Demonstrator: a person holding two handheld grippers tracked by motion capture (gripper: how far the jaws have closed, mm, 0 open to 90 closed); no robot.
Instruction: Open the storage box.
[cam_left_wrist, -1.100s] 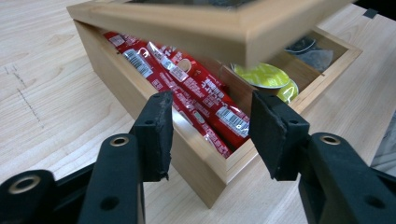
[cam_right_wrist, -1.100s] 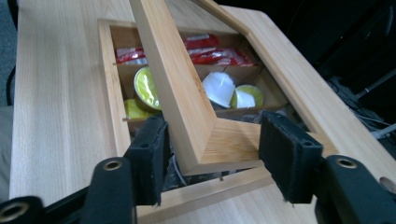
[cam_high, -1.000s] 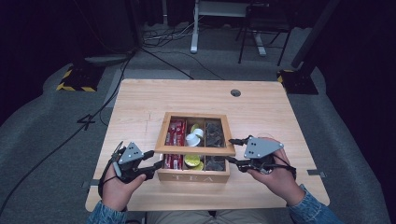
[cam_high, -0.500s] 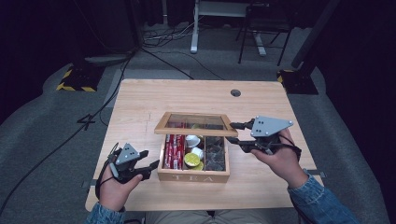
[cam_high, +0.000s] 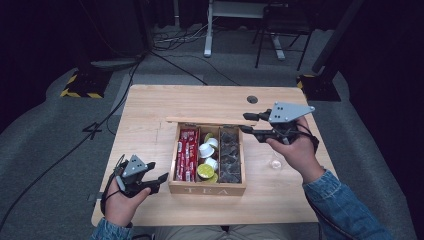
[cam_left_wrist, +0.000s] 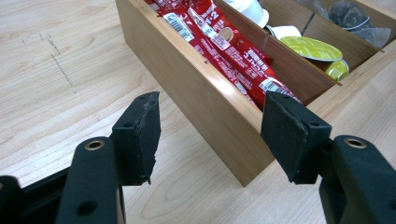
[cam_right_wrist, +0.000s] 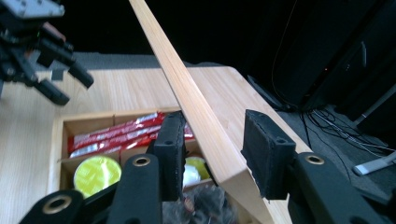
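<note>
While the tea box (cam_high: 207, 186) sits near the front edge of the table (cam_high: 150, 107), a little right of the middle, its lid (cam_high: 210, 120) stands swung up on the hinge along the box's far rim, so the step in hand looks like opening the box. At the front-left corner the left gripper (cam_high: 159, 179) rests just beside the box's left wall, its jaws having just been opening, spread with nothing between them; in the left gripper view the box's near corner lies beyond the pads, apart from them. Inside, going left to right, lie red sachets (cam_high: 187, 154), white and green capsules (cam_high: 206, 159), and dark wrapped bags (cam_high: 230, 156). Toward the right edge the right gripper (cam_high: 246, 123) is raised at the lid's right end; its jaws have just been closing, and the right gripper view shows the lid's edge (cam_right_wrist: 205, 128) between them, the left pad touching, the right pad with a gap. Next, I judge, the lid must be tipped back past upright and released gently so it does not fall shut.
</note>
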